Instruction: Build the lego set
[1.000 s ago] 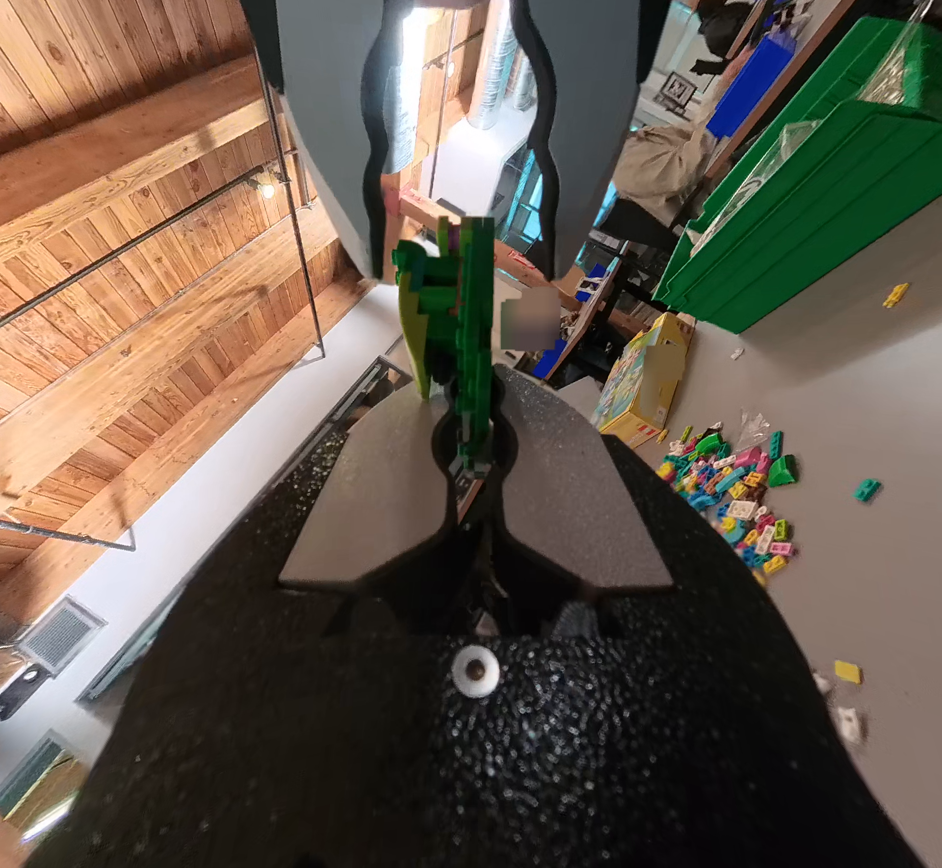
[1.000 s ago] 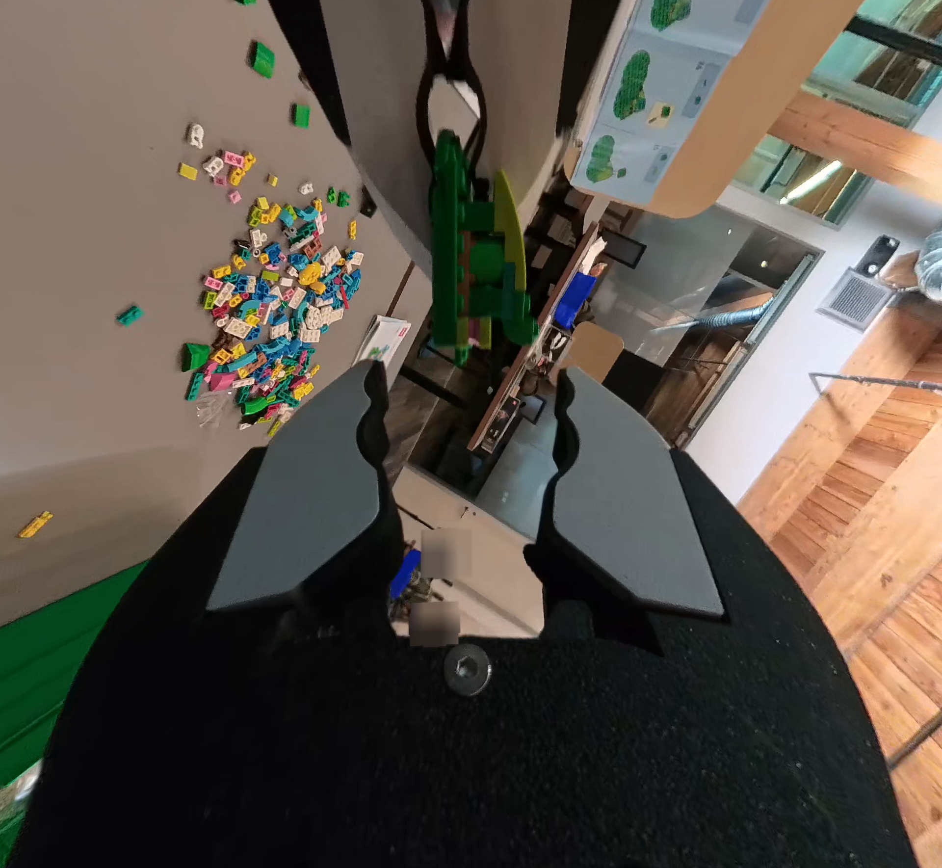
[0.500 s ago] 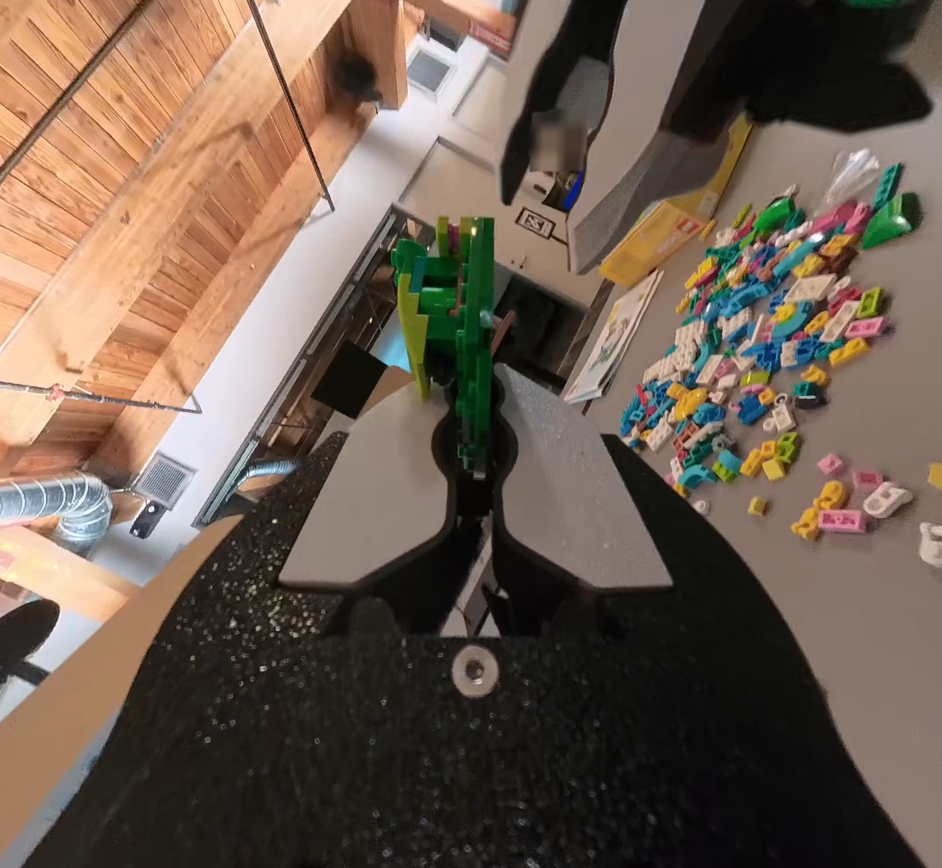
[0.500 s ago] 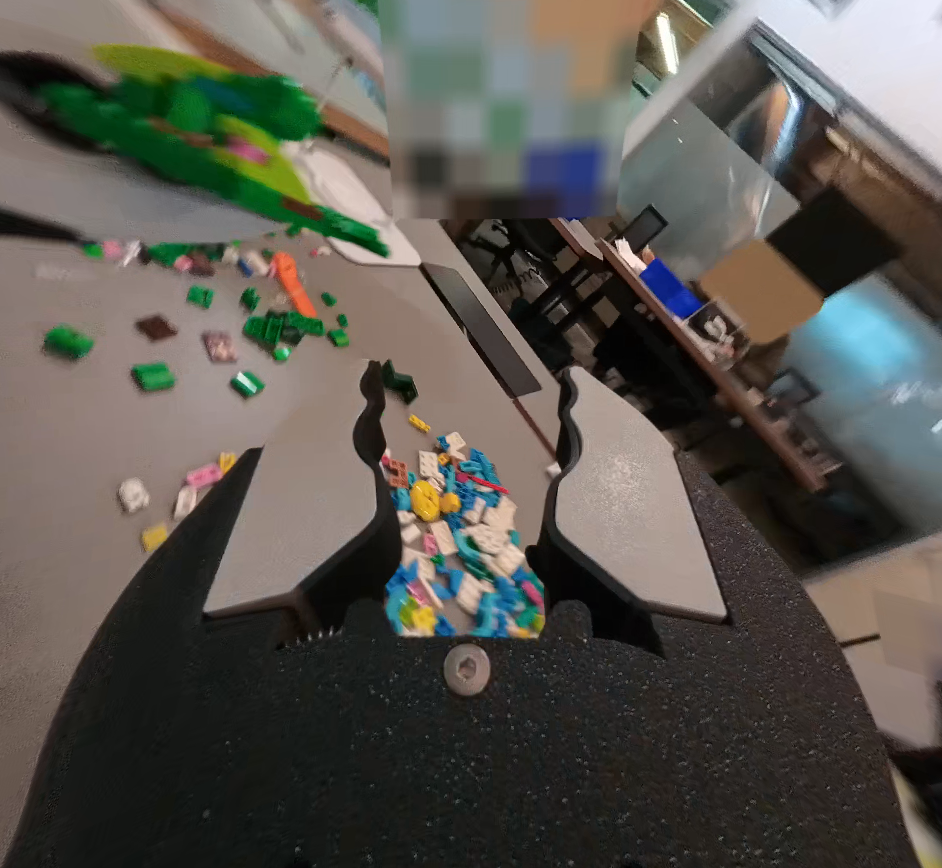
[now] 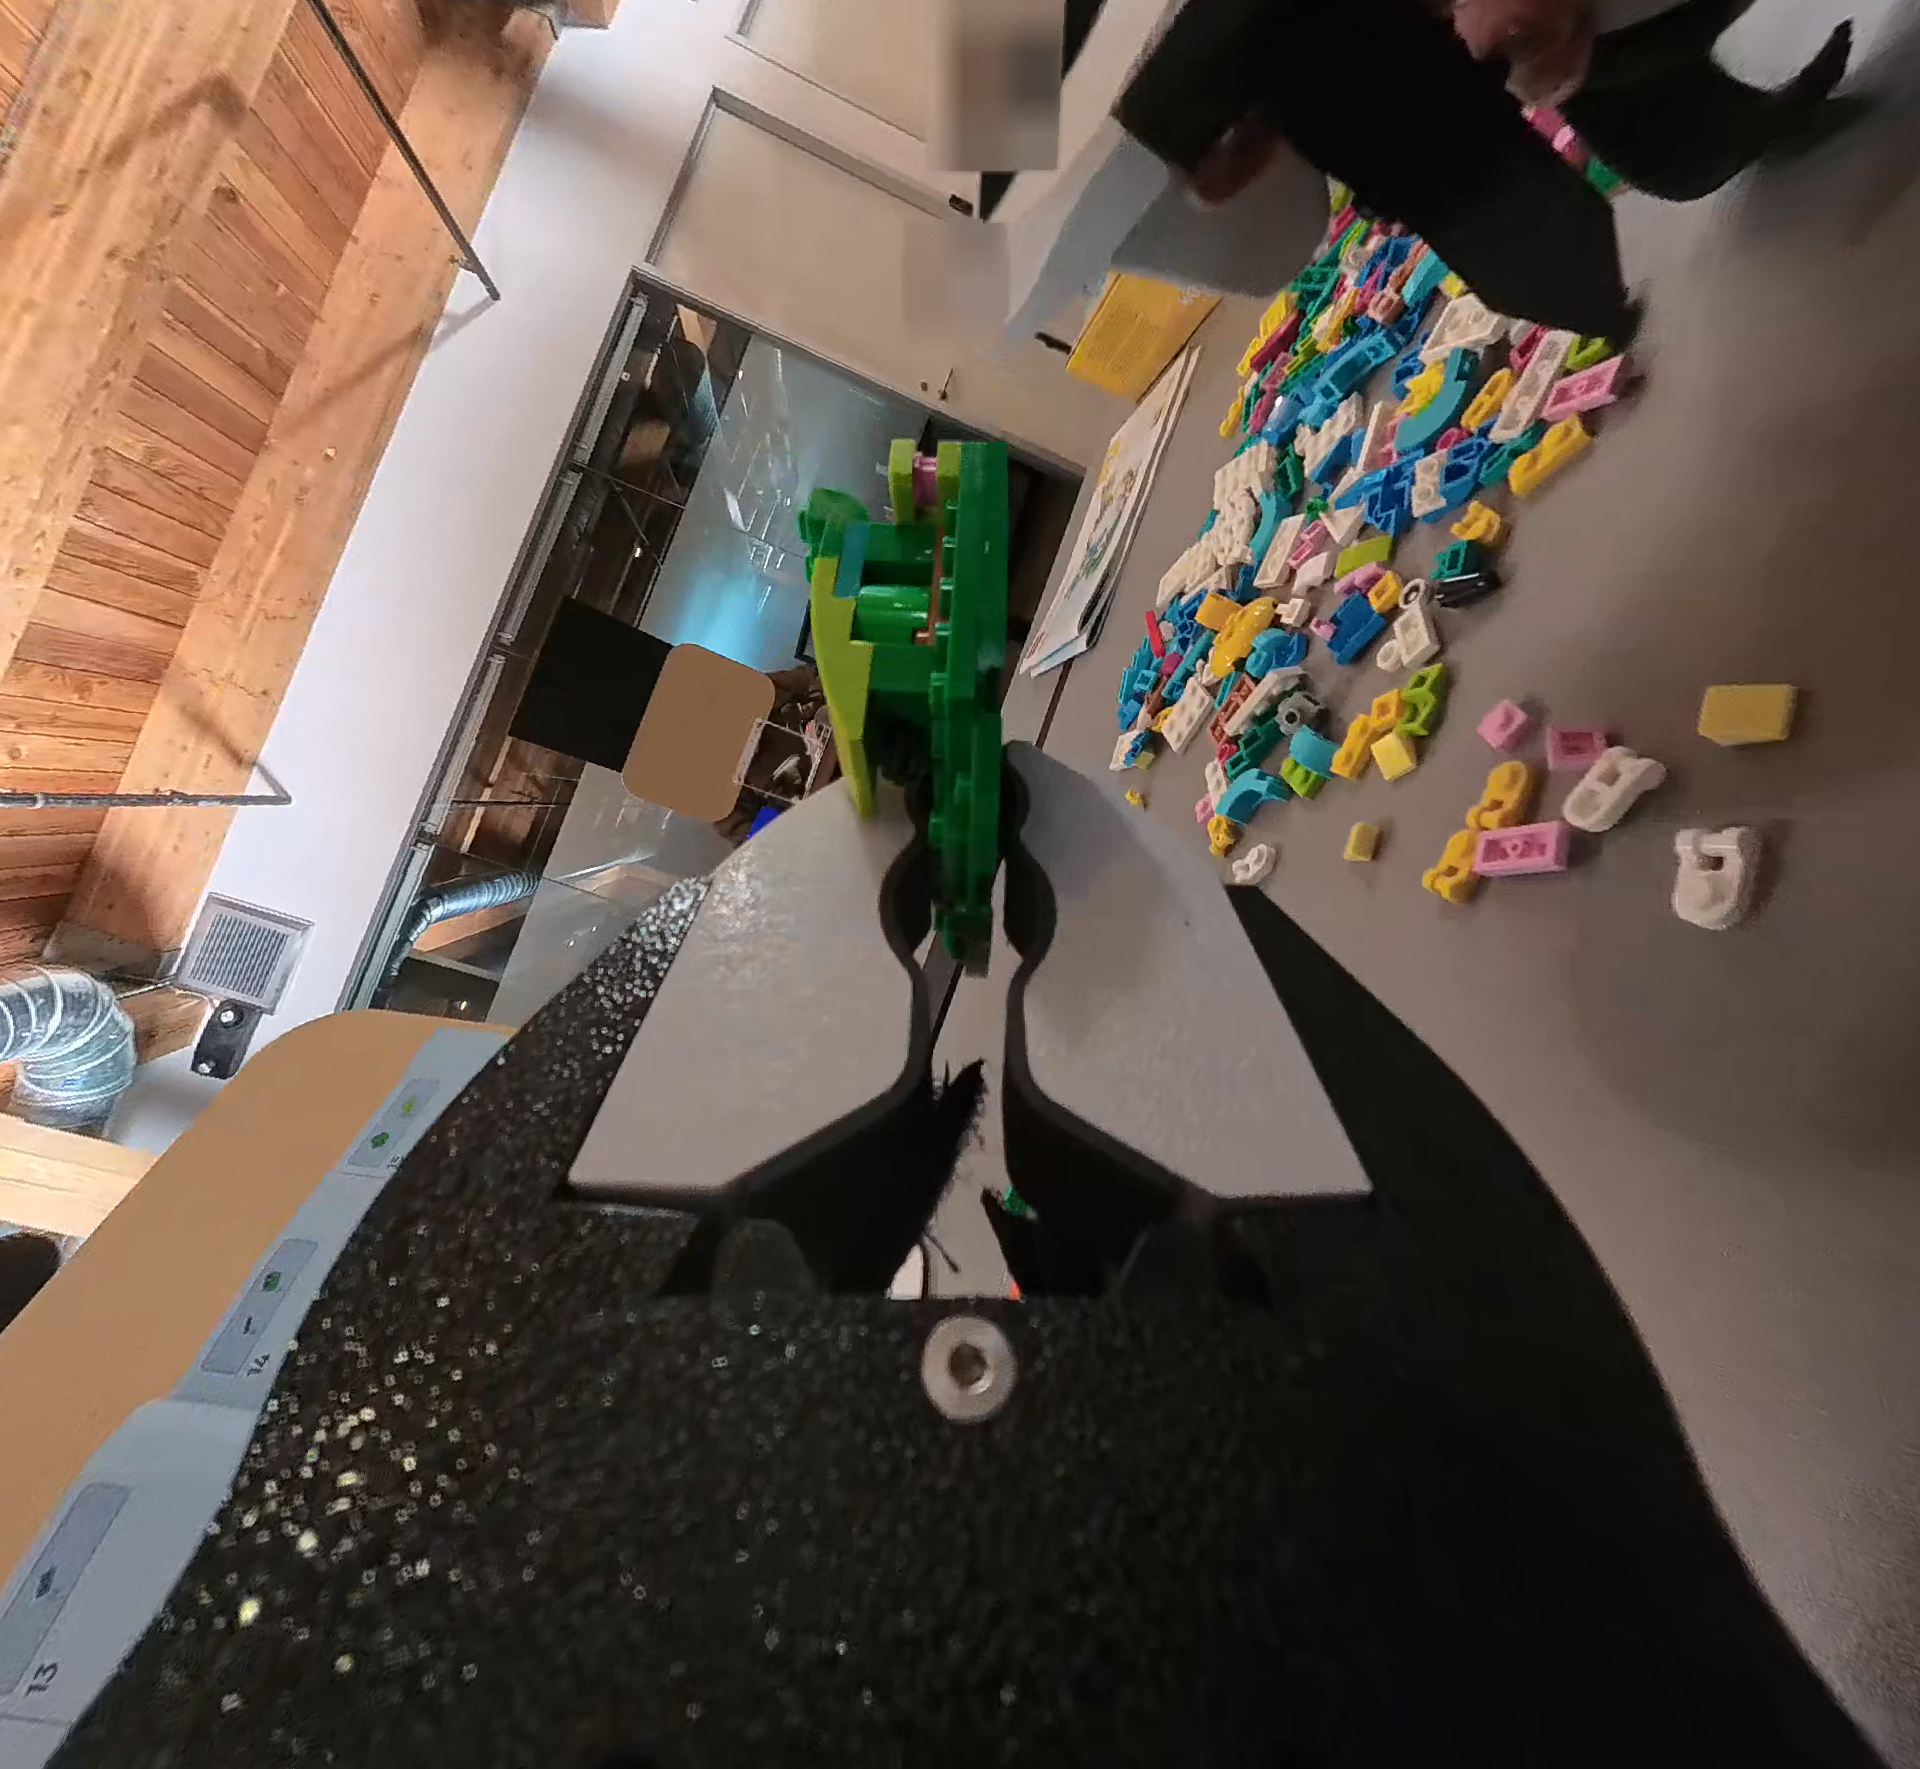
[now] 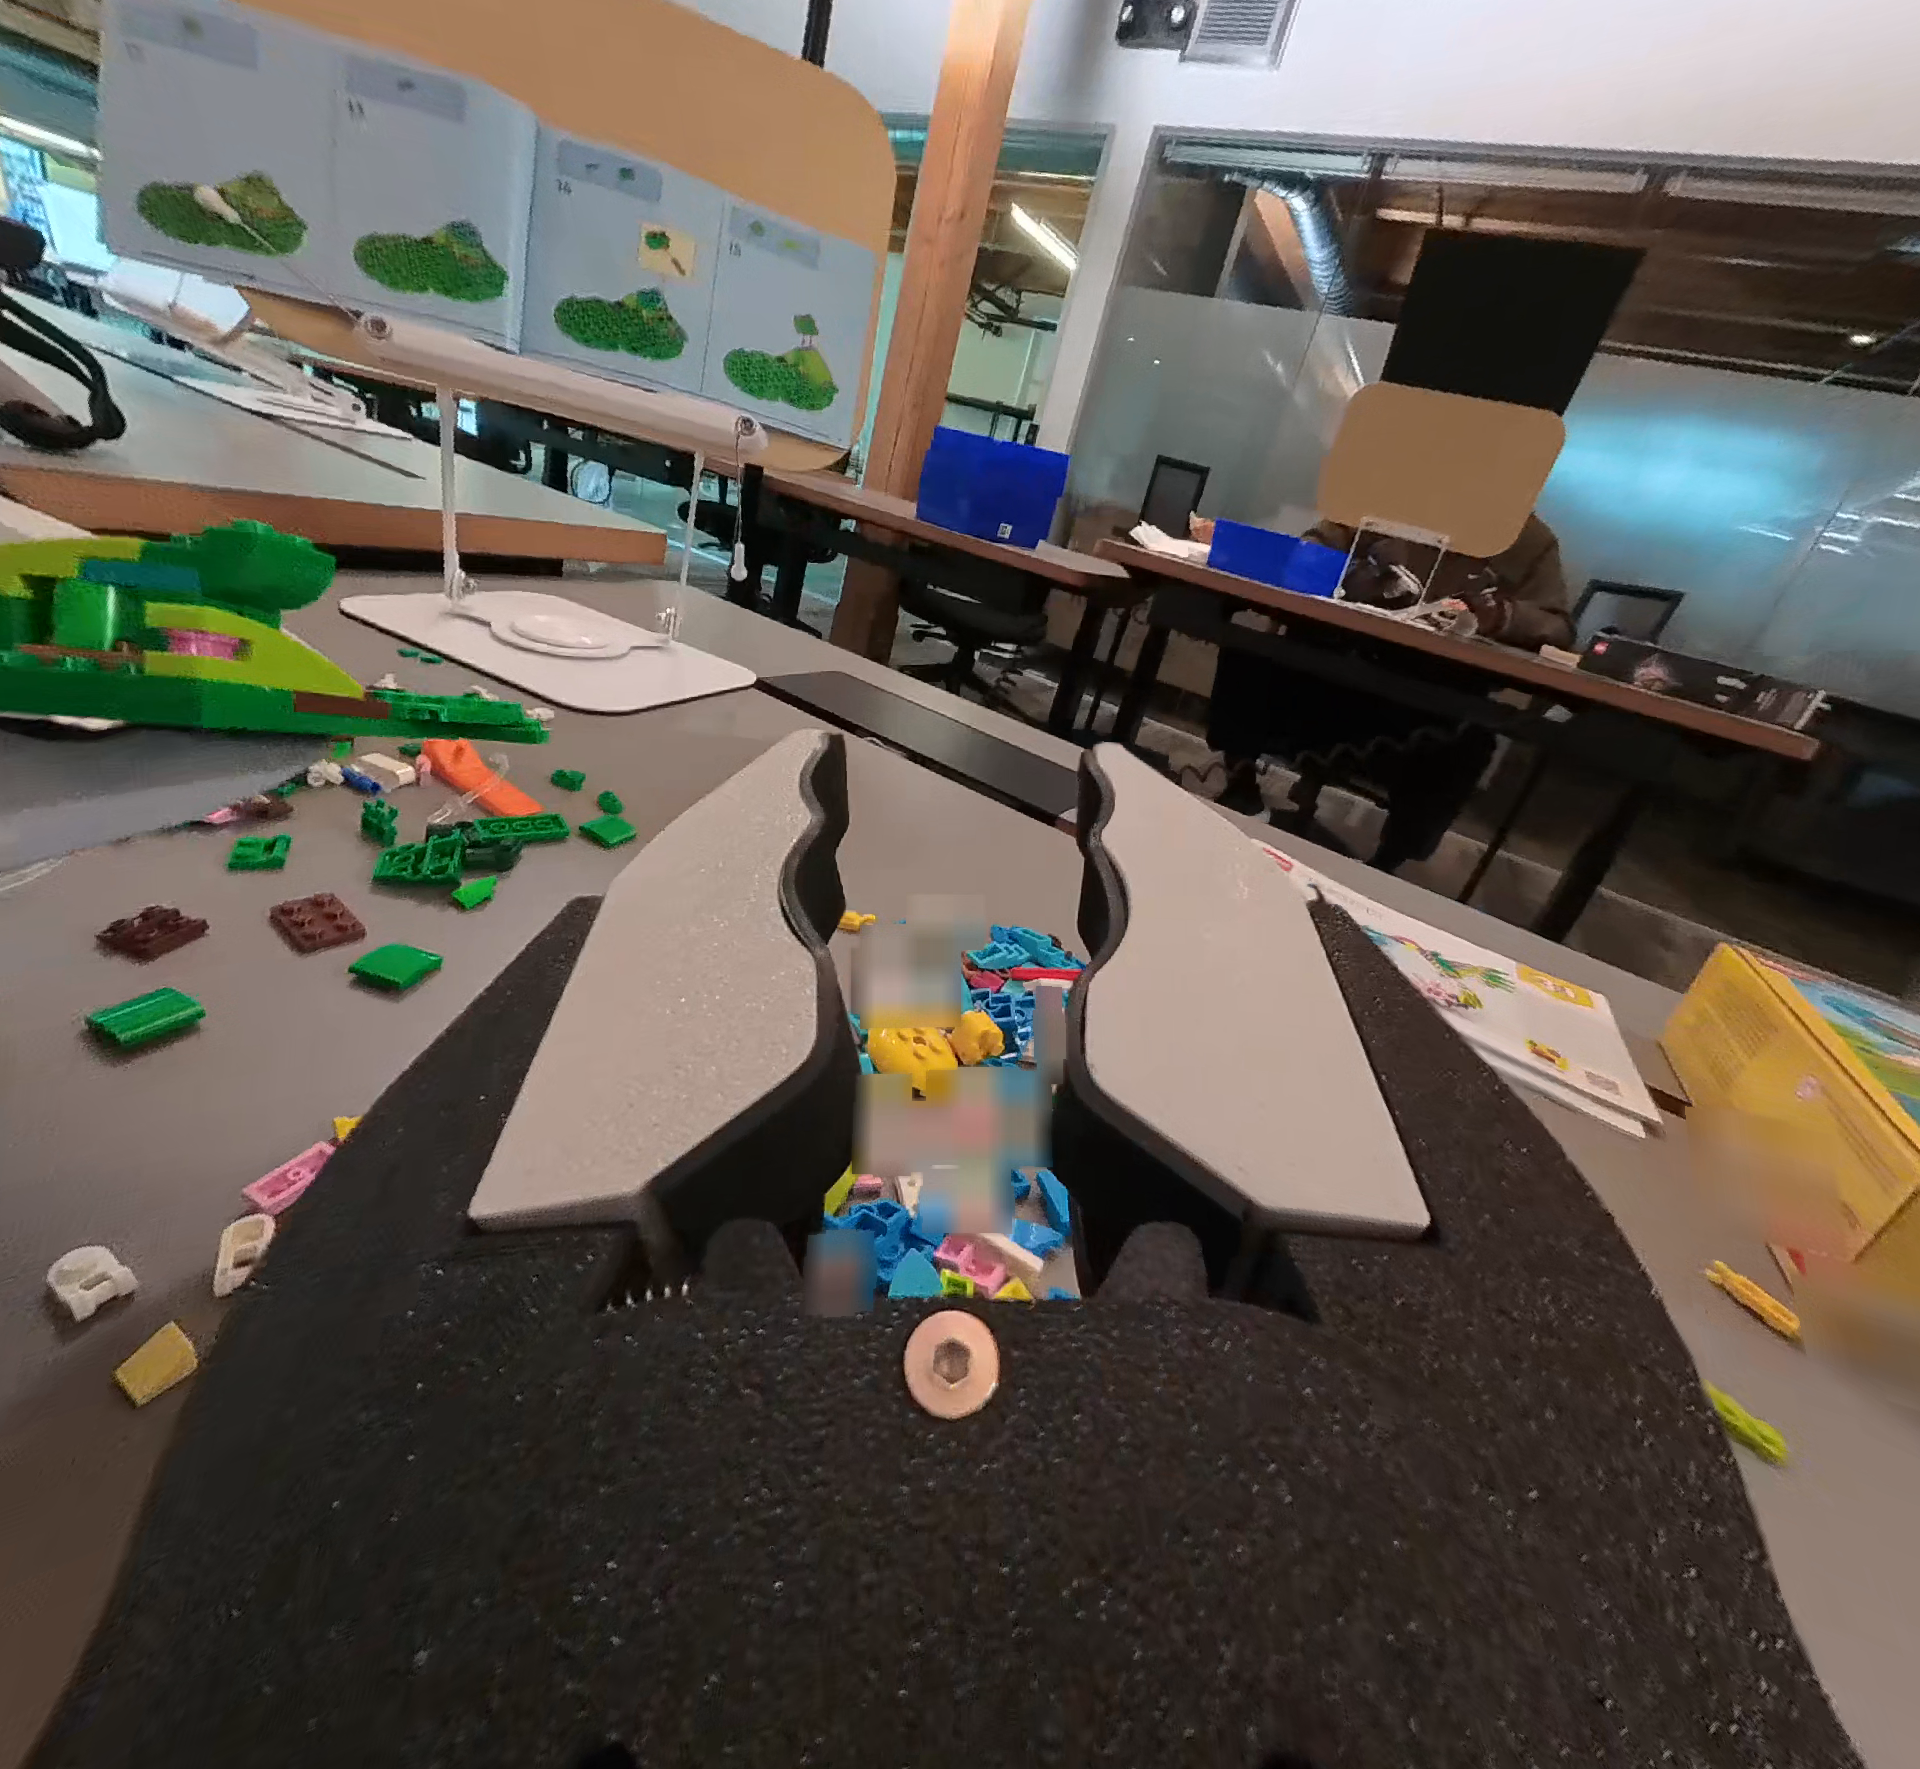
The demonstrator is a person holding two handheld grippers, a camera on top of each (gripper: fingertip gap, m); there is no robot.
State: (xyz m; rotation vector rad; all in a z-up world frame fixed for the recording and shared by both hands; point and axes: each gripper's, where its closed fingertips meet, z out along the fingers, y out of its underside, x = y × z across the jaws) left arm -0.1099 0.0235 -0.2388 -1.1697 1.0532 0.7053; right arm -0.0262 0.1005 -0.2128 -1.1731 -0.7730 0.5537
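Your left gripper (image 5: 961, 846) clamps the green build (image 5: 935, 639) in its jaws; your right gripper (image 6: 956, 784) hangs jaws wide over the brick pile (image 6: 966, 1023).

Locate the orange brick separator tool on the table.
In the right wrist view, the orange plastic brick separator lies left of the open right claw, just below the green lego build, among loose green pieces.
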